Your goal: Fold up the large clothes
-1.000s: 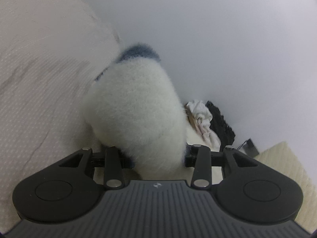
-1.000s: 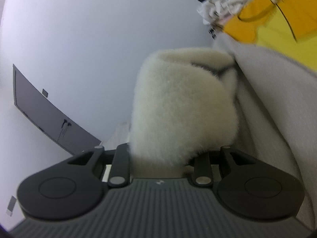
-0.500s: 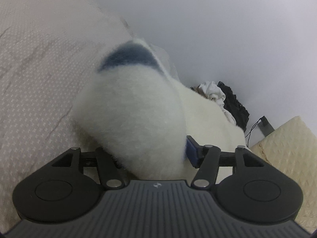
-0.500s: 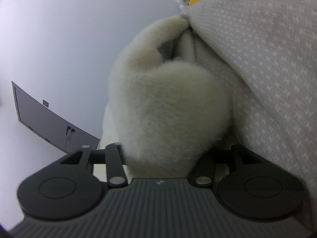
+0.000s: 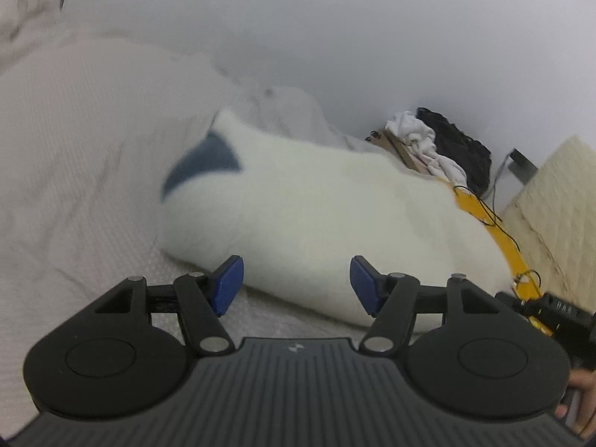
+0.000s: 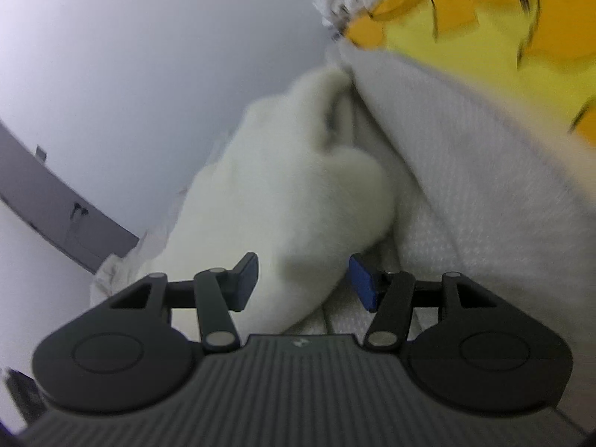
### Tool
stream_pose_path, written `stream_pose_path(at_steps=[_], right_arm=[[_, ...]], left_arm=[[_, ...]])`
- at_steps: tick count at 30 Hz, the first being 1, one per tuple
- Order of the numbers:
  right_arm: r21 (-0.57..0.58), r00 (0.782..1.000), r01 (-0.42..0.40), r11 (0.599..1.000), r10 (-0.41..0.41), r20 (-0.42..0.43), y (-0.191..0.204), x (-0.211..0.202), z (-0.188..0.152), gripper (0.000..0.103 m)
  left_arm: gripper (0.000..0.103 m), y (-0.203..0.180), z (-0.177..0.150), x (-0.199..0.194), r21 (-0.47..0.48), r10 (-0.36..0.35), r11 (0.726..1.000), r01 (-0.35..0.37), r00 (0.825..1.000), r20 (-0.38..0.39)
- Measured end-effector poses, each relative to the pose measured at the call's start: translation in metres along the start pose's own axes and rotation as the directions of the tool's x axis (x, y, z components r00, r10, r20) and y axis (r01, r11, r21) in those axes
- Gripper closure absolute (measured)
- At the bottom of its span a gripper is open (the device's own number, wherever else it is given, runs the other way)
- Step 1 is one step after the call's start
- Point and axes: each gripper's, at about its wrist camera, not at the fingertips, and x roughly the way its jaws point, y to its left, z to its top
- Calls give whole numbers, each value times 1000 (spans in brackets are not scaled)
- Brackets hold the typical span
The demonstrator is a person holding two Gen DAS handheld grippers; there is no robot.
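Left wrist view: white fleece garment lying in a soft mound on the pale bedspread, dark blue patch at its far left end. Left gripper apart, jaws just opened, blue pads clear of the pile; near edge of the garment just ahead of and between the tips, not pressed by either. Beyond the garment: heap of white and black laundry against the wall; to the garment's right, a yellow item with dark cord. Sliver of a hand at the lower right edge.

Right wrist view: same garment seen end-on, its near lobe reaching down between the tips. Right gripper also apart, jaws just opened; left pad close to or brushing the fleece, right pad standing off it, no clamping visible. Bedspread rising to the garment's right, yellow fabric above that.

Judged step: release after a fold, both corners let go and garment settled on the bedspread. Fold looks bulky, not flat; shape of remaining layers not readable under blur.

Next move calls for: backing both grippers clear without dragging fleece, then re-gripping an outer edge for a further fold or pressing the mound flat. Risk: loose pile catching on a pad during withdrawal.
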Motion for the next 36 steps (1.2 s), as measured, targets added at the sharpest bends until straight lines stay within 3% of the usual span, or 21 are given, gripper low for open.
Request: stream_pose_path(at_steps=[9, 11, 13, 19, 27, 36], right_arm=[[-230, 991, -36, 973, 64, 116, 84, -107, 14, 45], [-298, 987, -23, 954, 69, 143, 107, -134, 12, 46], [-343, 987, 38, 939, 19, 159, 127, -159, 6, 45], [-428, 984, 0, 904, 77, 163, 162, -220, -20, 45], [-514, 982, -11, 858, 106, 157, 181, -261, -68, 45], [-554, 983, -28, 832, 124, 136, 169, -285, -120, 45]], left_arm=[[22, -80, 24, -120, 144, 6, 989, -17, 997, 78], [19, -98, 25, -145, 184, 21, 982, -36, 996, 85], [18, -114, 24, -169, 205, 31, 977, -49, 995, 91], [12, -147, 5, -241, 272, 5, 962, -37, 993, 120], [7, -165, -40, -315, 310, -35, 950, -25, 982, 187], [7, -171, -93, -345, 303, -63, 953, -9, 972, 227]])
